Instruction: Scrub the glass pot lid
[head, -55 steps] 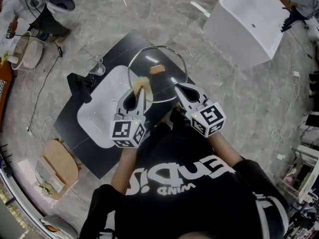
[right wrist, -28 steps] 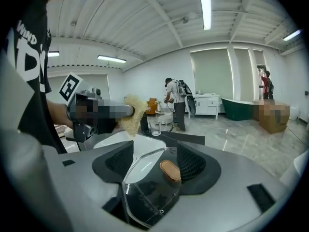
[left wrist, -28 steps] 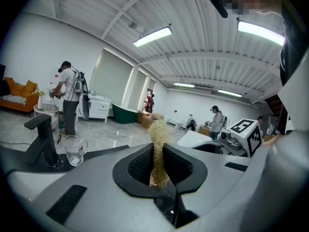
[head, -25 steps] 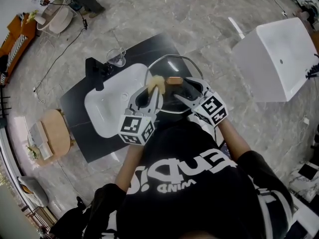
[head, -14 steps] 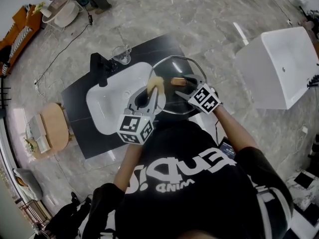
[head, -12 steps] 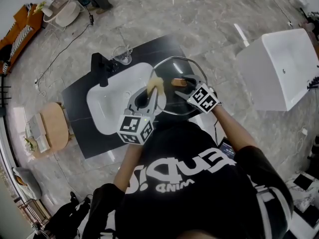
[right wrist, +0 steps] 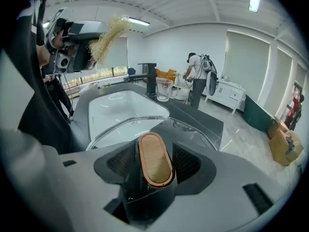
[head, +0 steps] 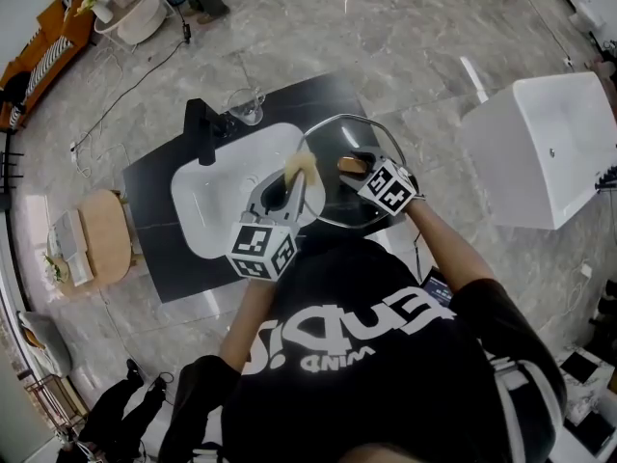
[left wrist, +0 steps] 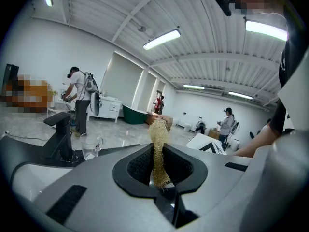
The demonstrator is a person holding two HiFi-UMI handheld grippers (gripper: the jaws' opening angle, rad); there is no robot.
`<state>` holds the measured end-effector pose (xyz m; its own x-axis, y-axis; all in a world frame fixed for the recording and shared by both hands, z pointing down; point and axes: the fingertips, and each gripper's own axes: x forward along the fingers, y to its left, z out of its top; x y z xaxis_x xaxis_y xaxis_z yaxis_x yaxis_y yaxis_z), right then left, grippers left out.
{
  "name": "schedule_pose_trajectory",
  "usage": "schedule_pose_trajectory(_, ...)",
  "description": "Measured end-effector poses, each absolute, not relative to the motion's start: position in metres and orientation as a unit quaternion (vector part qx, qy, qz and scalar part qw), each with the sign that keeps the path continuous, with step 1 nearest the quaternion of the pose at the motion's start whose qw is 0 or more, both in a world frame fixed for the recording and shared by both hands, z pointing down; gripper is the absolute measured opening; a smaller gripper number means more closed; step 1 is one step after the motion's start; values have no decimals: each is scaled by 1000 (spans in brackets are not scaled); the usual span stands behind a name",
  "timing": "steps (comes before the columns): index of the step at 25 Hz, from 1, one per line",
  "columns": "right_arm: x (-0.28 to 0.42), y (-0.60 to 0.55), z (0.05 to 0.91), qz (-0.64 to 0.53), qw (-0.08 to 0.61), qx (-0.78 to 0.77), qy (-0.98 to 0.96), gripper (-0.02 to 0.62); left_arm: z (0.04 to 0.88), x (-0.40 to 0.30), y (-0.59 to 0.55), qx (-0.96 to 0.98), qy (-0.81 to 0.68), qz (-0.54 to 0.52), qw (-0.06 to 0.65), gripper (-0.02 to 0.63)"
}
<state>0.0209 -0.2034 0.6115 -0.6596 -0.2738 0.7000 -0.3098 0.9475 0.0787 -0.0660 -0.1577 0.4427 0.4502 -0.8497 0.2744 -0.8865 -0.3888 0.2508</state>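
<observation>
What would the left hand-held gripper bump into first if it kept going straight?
Probably the rim of the glass pot lid, touched by the scrubber it holds; depth is unclear, so it might miss.

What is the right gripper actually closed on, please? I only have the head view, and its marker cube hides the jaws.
Observer: In the right gripper view, the right gripper is shut on the oval handle of the glass lid. The handle's top is copper-rimmed.
Operator: Thank you. Is the left gripper carrying anything?
Observer: Yes. The left gripper view shows the left gripper shut on a golden mesh scrubber, which stands up past its jaws.
Operator: Is the scrubber on the glass?
Observer: No. In the right gripper view it sits apart from the lid, up at the left.
</observation>
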Motion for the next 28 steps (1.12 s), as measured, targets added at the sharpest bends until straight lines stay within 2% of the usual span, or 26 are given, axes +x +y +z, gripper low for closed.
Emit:
schedule_pose_trajectory(5,22,-204,622,28,392,155,-906,223,443,-70,-157,829,-526,51,184,49)
schedule_pose_trajectory(17,22,-205,626,59,373,146,-914,179,447,-73,-161,824,-532,47,190,51)
schedule_pose_trajectory(28,27,-206,617,84,378,162,-908,173,443,-83,-156,812,-547,33,200,49)
